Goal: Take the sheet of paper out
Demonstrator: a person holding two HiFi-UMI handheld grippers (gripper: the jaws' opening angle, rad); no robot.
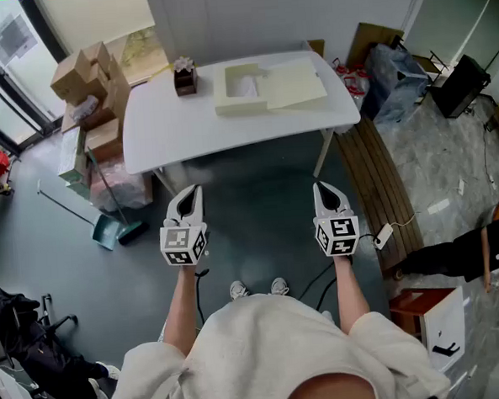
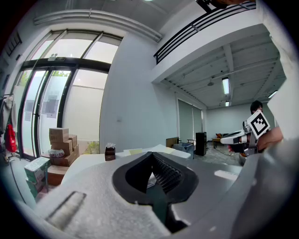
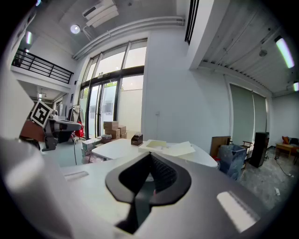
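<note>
Short of the counter [image 1: 168, 115], both tools hang over the floor: left gripper [image 1: 194, 190] and right gripper [image 1: 318, 184]. Fingers are pressed together on each, with nothing between them. The sheet of paper [image 1: 244, 87] lies inside the shallow box [image 1: 221, 97] on the counter's far half, its lid [image 1: 297, 83] flapped open alongside.

Risks, as I judge them:
- 2 shut grippers arriving unopened would shove the light box.
- A thin flat sheet may slip the pinch or crease.
- The small brown holder [image 1: 185, 77] on the counter near the box could get knocked.
</note>
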